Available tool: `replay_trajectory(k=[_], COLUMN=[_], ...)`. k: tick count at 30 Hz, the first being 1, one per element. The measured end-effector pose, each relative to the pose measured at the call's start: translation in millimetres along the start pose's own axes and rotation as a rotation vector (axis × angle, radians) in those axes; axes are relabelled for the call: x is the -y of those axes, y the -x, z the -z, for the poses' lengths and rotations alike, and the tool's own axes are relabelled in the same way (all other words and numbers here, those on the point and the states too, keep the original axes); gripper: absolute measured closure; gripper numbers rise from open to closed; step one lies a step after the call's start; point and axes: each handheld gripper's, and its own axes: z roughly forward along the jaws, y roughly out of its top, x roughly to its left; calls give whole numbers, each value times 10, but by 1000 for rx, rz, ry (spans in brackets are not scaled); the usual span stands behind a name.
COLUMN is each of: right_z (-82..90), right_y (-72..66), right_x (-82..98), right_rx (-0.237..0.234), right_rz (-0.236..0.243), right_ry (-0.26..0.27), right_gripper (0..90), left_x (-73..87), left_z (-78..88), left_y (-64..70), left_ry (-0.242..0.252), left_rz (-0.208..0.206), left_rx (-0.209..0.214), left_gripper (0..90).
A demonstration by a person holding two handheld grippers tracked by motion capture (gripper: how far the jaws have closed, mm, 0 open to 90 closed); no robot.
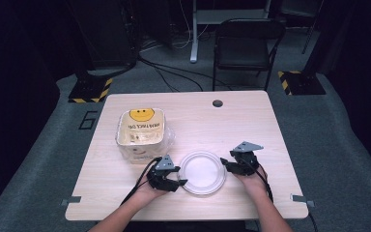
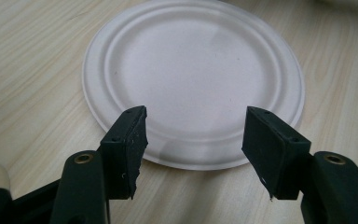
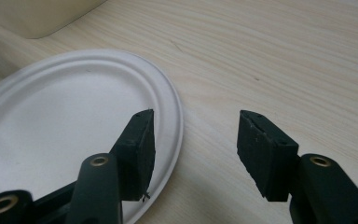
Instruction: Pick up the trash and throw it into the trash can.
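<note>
A white round plate lies flat on the wooden desk, close to the desk's near edge and about midway along it. The left gripper sits at the plate's left rim with its jaws spread wide and nothing between them; in the left gripper view the plate lies just beyond the pads, whose tips overlap its near rim. The right gripper sits at the plate's right rim, jaws likewise parted and empty; in the right gripper view one jaw stands over the plate edge and the other over bare desk. Behind the plate and to its left stands a square box printed with a yellow smiley face, partly wrapped in clear plastic
</note>
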Motion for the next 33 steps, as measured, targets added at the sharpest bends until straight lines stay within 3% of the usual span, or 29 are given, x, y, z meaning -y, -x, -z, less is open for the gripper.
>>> replay_trajectory(k=[12,22,33], right_z=[-54,-83,-194], right_y=[-116,-157,-190], right_x=[-34,-34,-8], right_rx=[-26,-52,-93], right_rz=[30,43,36], right_ry=[-12,-18,-69], right_gripper=[431,413,394], left_x=[26,42,58], left_z=[-117,-146,-161], left_y=[12,11,25], left_ry=[-28,-26,-19], left_rz=[-35,-27,-27], left_rx=[-29,-34,-38], left_gripper=[365,358,361])
